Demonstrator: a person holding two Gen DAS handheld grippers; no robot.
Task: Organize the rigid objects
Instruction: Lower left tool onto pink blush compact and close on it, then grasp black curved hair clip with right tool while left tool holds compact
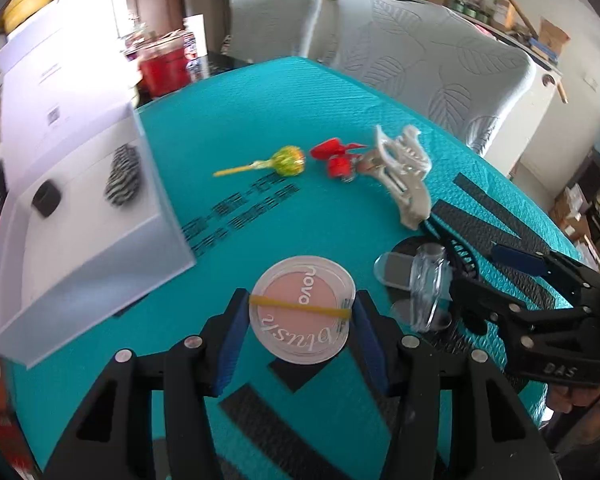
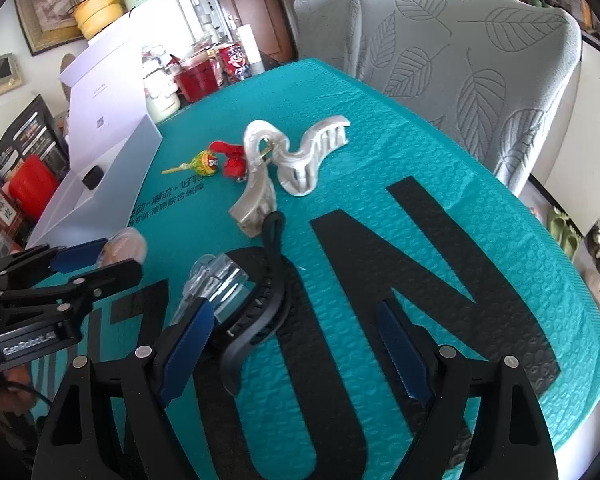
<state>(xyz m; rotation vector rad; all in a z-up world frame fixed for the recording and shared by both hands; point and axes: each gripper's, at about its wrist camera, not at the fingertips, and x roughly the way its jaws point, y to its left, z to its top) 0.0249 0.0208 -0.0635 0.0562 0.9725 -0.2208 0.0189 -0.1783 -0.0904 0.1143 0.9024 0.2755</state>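
Note:
My left gripper is shut on a round pink blush compact with a yellow band, held just above the teal mat. It also shows in the right wrist view. My right gripper is open over the mat, its left finger beside a clear plastic stand and a black watch. A white open box at the left holds a small black item and a striped item. A lollipop, a red toy and a silver hair claw lie mid-mat.
A grey leaf-patterned chair stands behind the table. Red jars and cans and a white appliance stand at the far left edge. The mat's right edge drops off to the floor.

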